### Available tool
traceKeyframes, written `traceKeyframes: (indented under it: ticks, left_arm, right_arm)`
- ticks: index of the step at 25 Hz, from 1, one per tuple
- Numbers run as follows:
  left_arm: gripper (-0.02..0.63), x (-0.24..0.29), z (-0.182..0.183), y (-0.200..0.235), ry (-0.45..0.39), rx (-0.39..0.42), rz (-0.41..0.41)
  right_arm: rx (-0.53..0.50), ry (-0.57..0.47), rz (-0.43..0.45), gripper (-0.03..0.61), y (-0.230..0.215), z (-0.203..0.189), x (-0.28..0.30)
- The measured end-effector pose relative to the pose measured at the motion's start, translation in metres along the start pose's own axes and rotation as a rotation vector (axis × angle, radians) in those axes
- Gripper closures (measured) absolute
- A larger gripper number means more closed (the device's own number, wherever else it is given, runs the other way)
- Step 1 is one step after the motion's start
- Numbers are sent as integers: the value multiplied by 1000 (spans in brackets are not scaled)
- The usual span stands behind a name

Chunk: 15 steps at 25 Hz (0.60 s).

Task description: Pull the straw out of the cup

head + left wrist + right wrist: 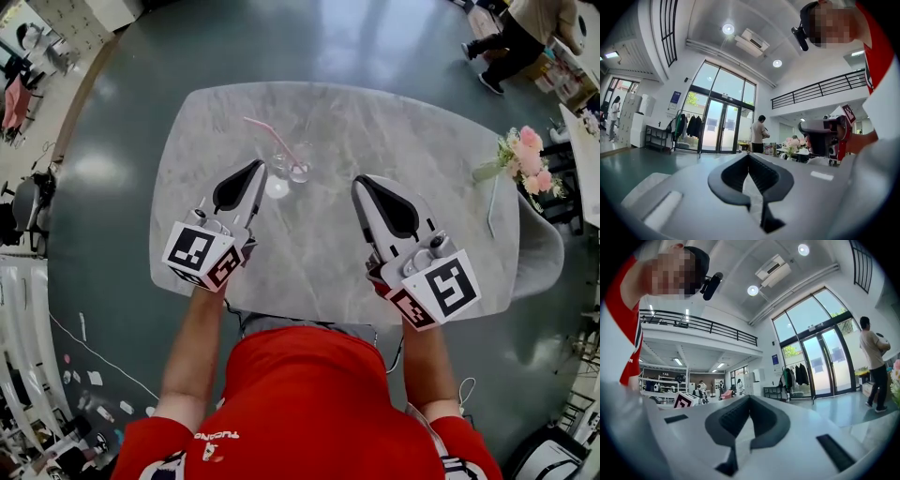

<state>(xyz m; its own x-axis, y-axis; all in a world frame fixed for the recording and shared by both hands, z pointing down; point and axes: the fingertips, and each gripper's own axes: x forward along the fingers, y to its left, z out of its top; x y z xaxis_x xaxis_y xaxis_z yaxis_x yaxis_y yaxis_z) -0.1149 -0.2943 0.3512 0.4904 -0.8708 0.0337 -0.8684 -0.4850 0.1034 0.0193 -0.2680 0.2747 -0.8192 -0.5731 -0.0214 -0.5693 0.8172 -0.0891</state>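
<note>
Holding, left gripper (259, 166): nothing; its jaws are closed tip to tip, dark pads meeting with nothing between them.
Holding, right gripper (362, 181): nothing; its jaws are likewise pressed together and empty.
Pose: both grippers are level over the near half of the table and point toward the far side, their tips apart from each other.
Cup (299, 170): clear and upright on the table, a little beyond the two tips and between them, nearer the left one; neither gripper touches it.
Straw (270, 137): pink, standing in the cup and leaning far-left, its upper end well clear of the rim.
Pale patch (277, 187): round, on the tabletop just near-left of the cup; what it is cannot be told.
Table (319, 253): grey marbled top with rounded corners.
Flowers (525, 157): pink bunch at the table's right edge, well apart from the cup.
Floor (122, 122): dark grey-green and glossy, with bright reflections.
Room: tall glass doors (719, 124), a coat rack (689, 126) beside them, a railed balcony (820, 89), and an air-conditioning unit (752, 41) among round ceiling lights.
People: a standing person (759, 133) by the doors; a second person (516, 37) at the far right of the floor.
</note>
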Motion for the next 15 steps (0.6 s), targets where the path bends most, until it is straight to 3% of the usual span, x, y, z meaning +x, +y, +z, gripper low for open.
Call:
traceKeyframes:
  ticks: [7,15]
  left_arm:
    - [604,18,-28,25,53,-63,-7]
    - [543,36,-67,48,128,-150,-26]
  right_arm:
    - [5,21,-40,577,-4,-12,15]
    - [0,57,-79,577,1,-22,18]
